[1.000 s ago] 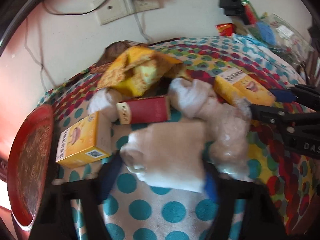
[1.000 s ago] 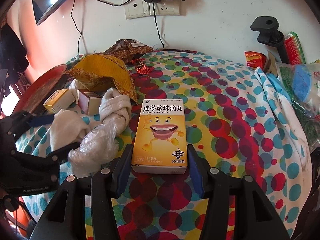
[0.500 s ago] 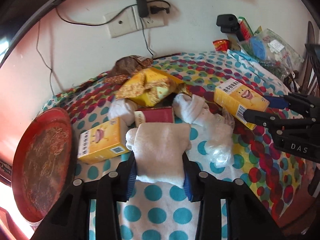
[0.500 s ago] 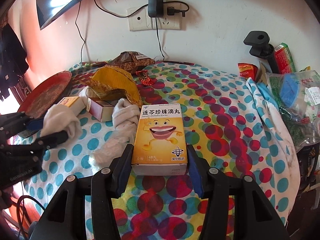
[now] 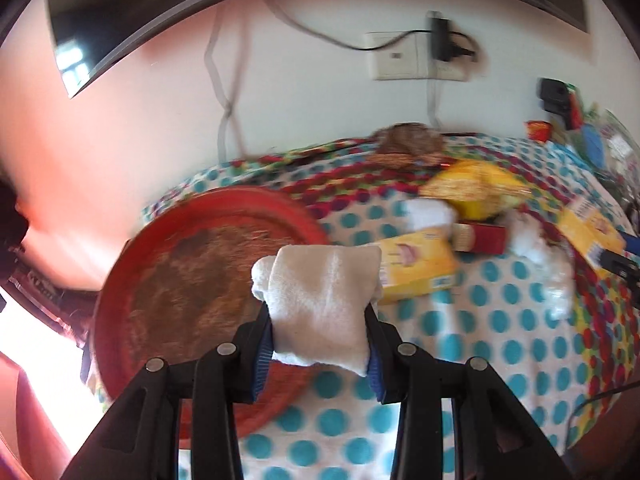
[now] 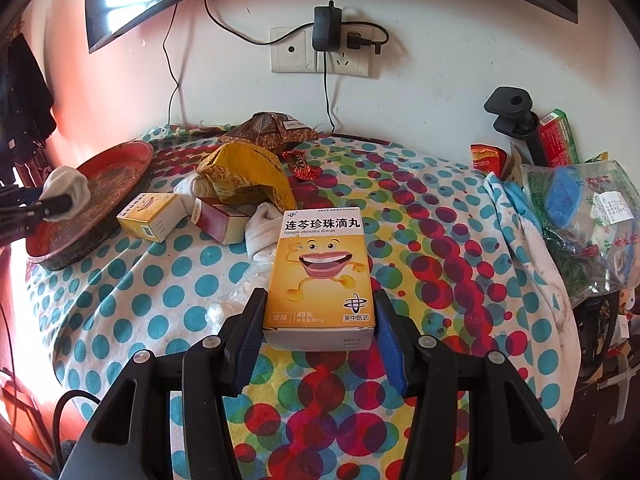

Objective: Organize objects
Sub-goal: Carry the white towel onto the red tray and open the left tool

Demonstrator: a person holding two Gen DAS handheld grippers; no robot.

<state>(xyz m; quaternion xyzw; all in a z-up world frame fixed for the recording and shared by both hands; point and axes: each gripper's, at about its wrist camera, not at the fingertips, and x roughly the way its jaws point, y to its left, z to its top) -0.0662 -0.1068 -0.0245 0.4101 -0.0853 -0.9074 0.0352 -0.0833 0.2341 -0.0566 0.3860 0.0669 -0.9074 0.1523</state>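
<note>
1. I have a folded white cloth [image 5: 320, 304] clamped in my left gripper [image 5: 318, 344]; the fingers have just closed in on it and the blue pads press its sides.
2. The cloth is lifted clear of the counter [image 5: 460, 344] and hangs over the near edge of the red tray [image 5: 192, 272], as the right wrist view also shows.
3. My right gripper [image 6: 318, 320] grips a yellow medicine box [image 6: 320, 276] with a cartoon mouth, fingers tight on both long sides, box raised off the polka-dot cover.
4. Beyond it lie a second yellow box [image 6: 148, 216], a red box [image 6: 218, 220], another white cloth [image 6: 262, 232] and a yellow bag [image 6: 244, 172], bunched together beside the tray.
5. A clear plastic wrapper [image 5: 558, 284] lies right of that pile.
</note>
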